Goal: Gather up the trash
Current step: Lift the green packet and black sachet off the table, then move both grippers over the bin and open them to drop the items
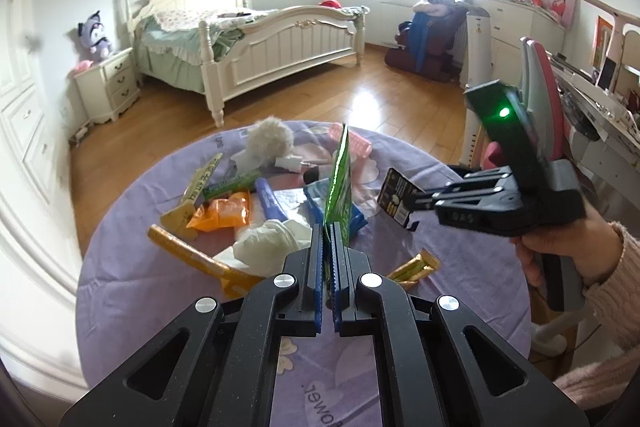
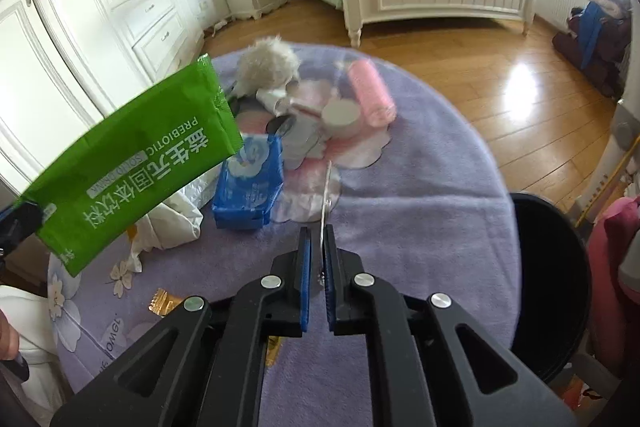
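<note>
The green wrapper (image 1: 339, 183) stood edge-on in my left gripper (image 1: 327, 239), clamped and lifted above the purple table (image 1: 132, 283). My right gripper (image 2: 317, 247) pinched a thin black packet (image 1: 397, 199) over the table beside the black bin (image 2: 552, 287).

left tool (image 1: 327, 227) clamped, right tool (image 2: 317, 231) clamped
</note>
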`<state>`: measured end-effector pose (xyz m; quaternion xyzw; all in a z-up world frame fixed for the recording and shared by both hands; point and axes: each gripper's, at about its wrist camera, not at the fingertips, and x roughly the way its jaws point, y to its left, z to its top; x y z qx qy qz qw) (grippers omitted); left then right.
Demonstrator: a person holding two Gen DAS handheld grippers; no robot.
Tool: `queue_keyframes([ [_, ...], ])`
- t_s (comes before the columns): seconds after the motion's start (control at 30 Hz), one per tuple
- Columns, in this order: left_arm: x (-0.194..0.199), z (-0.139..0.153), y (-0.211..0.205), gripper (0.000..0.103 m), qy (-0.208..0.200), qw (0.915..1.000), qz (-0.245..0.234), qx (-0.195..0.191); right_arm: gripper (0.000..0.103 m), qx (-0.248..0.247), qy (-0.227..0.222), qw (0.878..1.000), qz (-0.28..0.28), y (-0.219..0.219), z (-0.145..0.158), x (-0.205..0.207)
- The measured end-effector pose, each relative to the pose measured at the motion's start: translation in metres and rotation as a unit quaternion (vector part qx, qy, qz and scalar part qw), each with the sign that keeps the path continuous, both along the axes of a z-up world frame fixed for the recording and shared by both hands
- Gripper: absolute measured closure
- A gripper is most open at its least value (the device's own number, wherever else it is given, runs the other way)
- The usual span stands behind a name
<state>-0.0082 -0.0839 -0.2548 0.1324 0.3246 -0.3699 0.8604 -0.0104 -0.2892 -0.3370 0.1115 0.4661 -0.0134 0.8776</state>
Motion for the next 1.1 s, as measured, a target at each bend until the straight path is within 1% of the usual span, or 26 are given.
queue_keyframes([
  [0.03, 0.001, 0.0, 0.0, 0.098, 0.0, 1.0, 0.002, 0.0, 0.099, -0.006, 0.003, 1.0, 0.0, 0.002, -0.004, 0.002],
  [0.1, 0.004, 0.001, -0.001, 0.098, 0.0, 1.0, 0.005, 0.001, 0.102, -0.029, -0.004, 1.0, 0.0, 0.007, -0.002, 0.001],
  [0.13, 0.005, 0.001, -0.002, 0.098, -0.001, 1.0, 0.006, 0.001, 0.102, -0.035, -0.008, 0.999, 0.001, 0.008, 0.001, -0.001],
  [0.23, 0.005, 0.001, -0.01, 0.098, -0.002, 1.0, 0.001, 0.003, 0.102, -0.092, -0.027, 0.995, 0.002, 0.017, 0.015, -0.011],
  [0.37, 0.003, 0.003, -0.028, 0.098, -0.002, 0.9999, -0.014, -0.003, 0.102, -0.125, -0.044, 0.991, -0.011, 0.01, 0.032, -0.025],
  [0.53, -0.005, 0.013, -0.052, 0.098, -0.013, 0.999, -0.039, -0.015, 0.102, -0.14, -0.05, 0.988, -0.037, -0.011, 0.043, -0.041],
  [0.77, -0.015, 0.024, -0.089, 0.098, -0.025, 0.9963, -0.078, -0.025, 0.102, -0.148, -0.046, 0.985, -0.079, -0.047, 0.044, -0.061],
  [0.87, -0.019, 0.025, -0.103, 0.098, -0.026, 0.9952, -0.091, -0.028, 0.102, -0.149, -0.044, 0.983, -0.094, -0.062, 0.043, -0.068],
  [1.1, -0.025, 0.021, -0.149, 0.098, -0.022, 0.9911, -0.129, -0.025, 0.102, -0.148, -0.032, 0.98, -0.132, -0.1, 0.037, -0.084],
])
